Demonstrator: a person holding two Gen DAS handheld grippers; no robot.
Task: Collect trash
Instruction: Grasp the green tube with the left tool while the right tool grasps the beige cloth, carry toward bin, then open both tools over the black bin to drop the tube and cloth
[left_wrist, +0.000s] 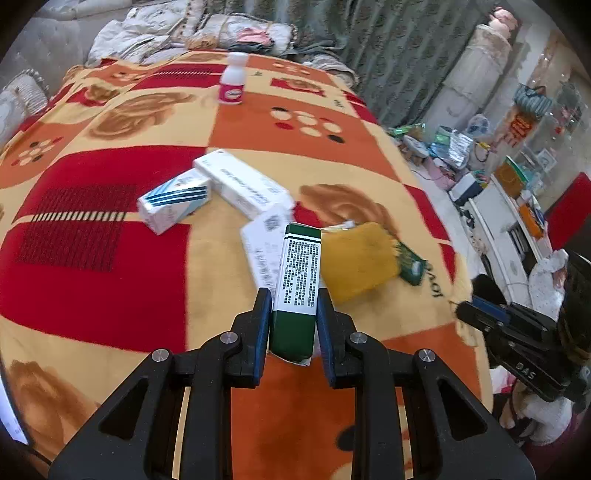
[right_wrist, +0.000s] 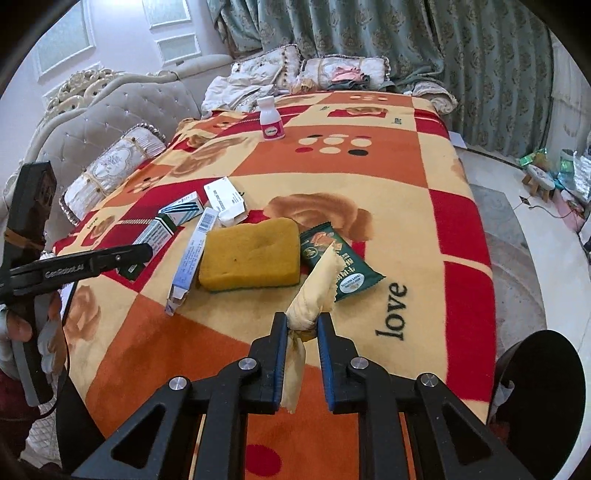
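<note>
Two pieces are picked up, the left claw (left_wrist: 293, 306) clamped on a green box (left_wrist: 297, 291) and the right claw (right_wrist: 301, 325) on what looks like a crumpled wrapper (right_wrist: 314, 291), while white boxes (left_wrist: 242, 184), a sponge (right_wrist: 249, 254), a green packet (right_wrist: 338, 264) and a bottle (right_wrist: 270, 120) remain on the bed (right_wrist: 461, 229)

A green-and-white carton (left_wrist: 297, 280) sits clamped upright-tilted in the left gripper (left_wrist: 293, 299). A crumpled cream wrapper (right_wrist: 314, 291) is pinched in the right gripper (right_wrist: 301, 322). 3 white boxes (left_wrist: 243, 184), a green packet (right_wrist: 340, 264) lie on the blanket (right_wrist: 388, 177).
</note>
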